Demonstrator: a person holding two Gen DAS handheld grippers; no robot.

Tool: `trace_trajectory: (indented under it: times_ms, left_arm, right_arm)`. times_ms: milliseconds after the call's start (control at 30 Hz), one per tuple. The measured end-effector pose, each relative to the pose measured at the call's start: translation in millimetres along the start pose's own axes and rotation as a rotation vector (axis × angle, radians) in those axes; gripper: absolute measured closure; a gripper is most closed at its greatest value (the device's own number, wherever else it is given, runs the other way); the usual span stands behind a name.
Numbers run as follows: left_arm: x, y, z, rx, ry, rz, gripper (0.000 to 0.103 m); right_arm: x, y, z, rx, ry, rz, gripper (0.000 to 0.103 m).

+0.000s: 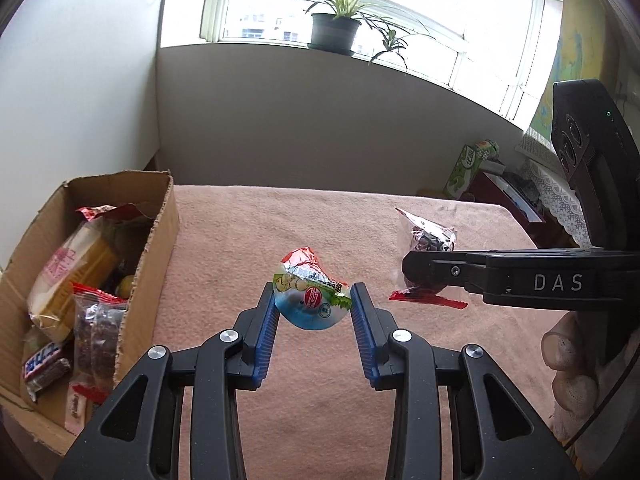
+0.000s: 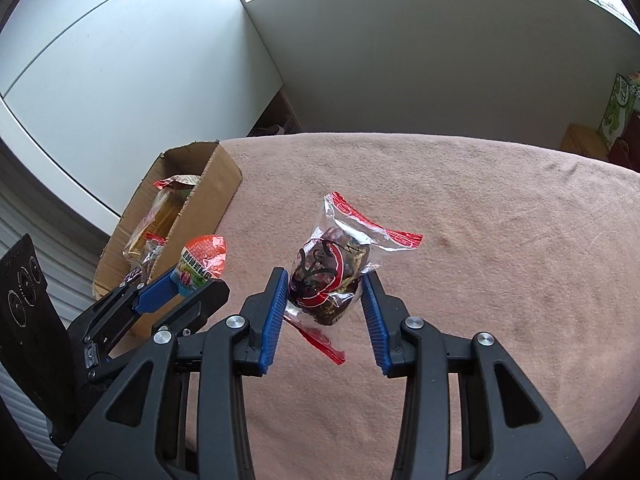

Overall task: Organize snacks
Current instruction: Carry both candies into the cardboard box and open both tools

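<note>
Cardboard box waits at left as both grippers carry snacks

Cardboard box (image 1: 152, 240) sits on the pink cloth's (image 1: 320, 220) left edge. Left gripper (image 1: 312, 308) pinches a jelly cup (image 1: 310, 300), foil lid tilted up. Right gripper (image 2: 326, 296) clamps a clear date packet (image 2: 332, 272), long axis upright. Release each above the open box.

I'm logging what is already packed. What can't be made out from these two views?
- Cardboard box, left view: its near end is cut off by the frame edge and the left gripper.
- Same box, right view: its near wall and the jelly cup hide most snacks.
- Clear packet: the dark contents cannot be identified.
</note>
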State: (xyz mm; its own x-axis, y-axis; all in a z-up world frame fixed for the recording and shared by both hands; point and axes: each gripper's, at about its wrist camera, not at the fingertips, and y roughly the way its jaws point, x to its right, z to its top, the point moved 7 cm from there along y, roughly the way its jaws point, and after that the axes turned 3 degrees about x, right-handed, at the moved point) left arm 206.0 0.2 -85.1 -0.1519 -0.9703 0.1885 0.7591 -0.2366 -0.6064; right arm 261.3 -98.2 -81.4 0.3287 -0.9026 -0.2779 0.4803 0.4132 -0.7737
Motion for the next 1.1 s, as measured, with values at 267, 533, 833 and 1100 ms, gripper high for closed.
trace_trajectory:
  times_ms: [267,533,833,1100]
  left_arm:
    - [-41.6,-31.8,6.6,0.088,-0.069,0.055,0.069]
    - [-111.3,-62.1,-3.8,0.13,-0.162,0.14,0.069]
    - [-161.6,-84.0,-10.6,0.162,-0.222,0.229,0.069]
    - [-170.6,-86.5,-14.8,0.159,-0.222,0.258,0.069]
  right_arm:
    - [-56.9,6.3,8.3,0.018,-0.072,0.028,0.064]
    - [-117.5,25.1,19.9,0.028,-0.135,0.078,0.063]
    - [-175.2,55.9,27.6,0.018,-0.212,0.111,0.063]
    - [-193.2,75.2,33.8,0.024,-0.235,0.111,0.063]
